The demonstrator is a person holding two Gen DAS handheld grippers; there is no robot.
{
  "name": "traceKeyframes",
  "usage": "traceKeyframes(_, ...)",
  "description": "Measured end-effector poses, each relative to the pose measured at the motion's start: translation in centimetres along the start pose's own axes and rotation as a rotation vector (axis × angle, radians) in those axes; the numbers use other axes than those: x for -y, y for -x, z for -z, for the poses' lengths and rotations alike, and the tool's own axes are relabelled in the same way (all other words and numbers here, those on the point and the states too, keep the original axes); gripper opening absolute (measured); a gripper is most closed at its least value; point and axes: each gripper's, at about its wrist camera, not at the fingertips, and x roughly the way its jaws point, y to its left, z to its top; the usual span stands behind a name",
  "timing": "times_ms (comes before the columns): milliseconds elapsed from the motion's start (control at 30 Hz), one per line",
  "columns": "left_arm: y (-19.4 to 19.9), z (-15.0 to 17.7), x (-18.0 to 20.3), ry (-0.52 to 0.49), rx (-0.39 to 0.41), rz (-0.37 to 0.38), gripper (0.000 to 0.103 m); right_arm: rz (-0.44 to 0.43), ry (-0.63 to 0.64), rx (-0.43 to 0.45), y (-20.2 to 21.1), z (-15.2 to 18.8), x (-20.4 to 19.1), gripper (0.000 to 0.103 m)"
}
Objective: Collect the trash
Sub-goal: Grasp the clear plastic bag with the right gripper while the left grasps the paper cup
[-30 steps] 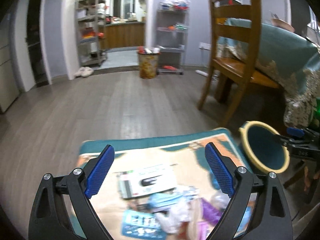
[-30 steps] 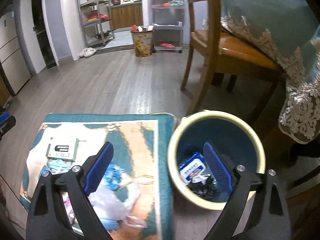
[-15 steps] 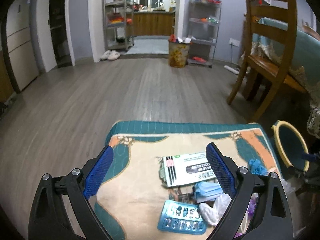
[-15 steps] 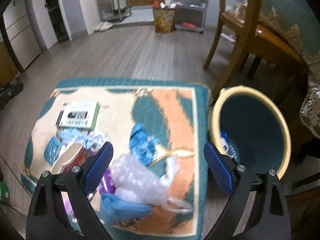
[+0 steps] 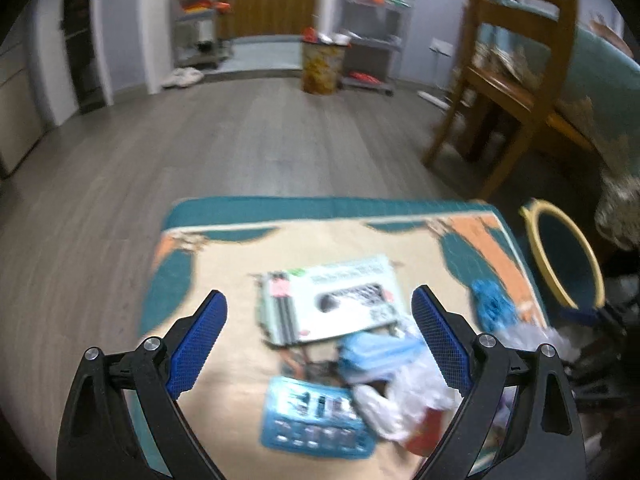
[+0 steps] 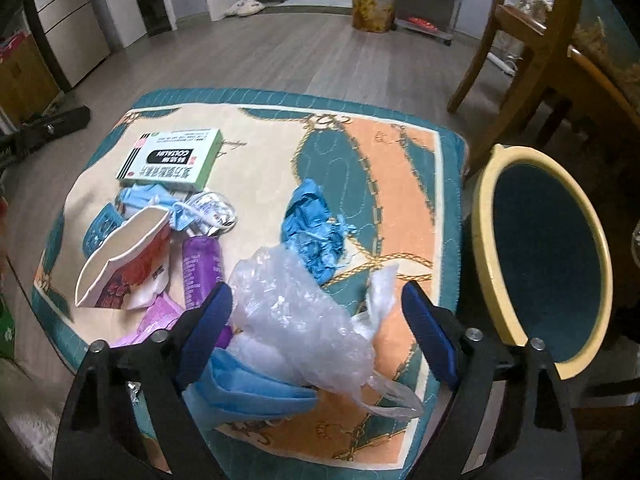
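We see the patterned mat (image 6: pixel 404 160) spread on the wood floor (image 6: pixel 280 52), with the yellow-rimmed bin (image 6: pixel 484 216) standing just off its right edge. The clear plastic bag (image 6: pixel 292 312) lies crumpled on the mat between our right gripper (image 6: pixel 318 312) fingers, which are spread wide and grasp nothing. A blue glove (image 6: pixel 312 228) sits just beyond it. Our left gripper (image 5: pixel 318 330) is likewise released, hovering over the medicine box (image 5: pixel 332 300) and the blue blister pack (image 5: pixel 312 420).
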Motion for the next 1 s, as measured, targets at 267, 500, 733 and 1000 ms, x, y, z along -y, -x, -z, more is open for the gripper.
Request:
traceKeyframes(267,0.1,2.0,4.3,-0.186,-0.025,0.067,0.092,-0.019,0.024,-0.019,-0.2,0.2,0.3,0.071)
traceKeyframes(500,-0.1,3.7,7.6,-0.268,-0.107,0.143,0.053,-0.038,0.028,-0.035,0.0,0.5,0.1,0.058)
traceKeyframes(733,-0.8,4.7,8.4,-0.305,-0.166,0.151,0.031,-0.046,0.040,-0.033,0.4,0.7,-0.1,0.053)
traceKeyframes(1000,-1.3,4.4,7.9,-0.254,-0.174,0.178,0.030,-0.048,0.060,-0.039,0.1,0.6,-0.2,0.042)
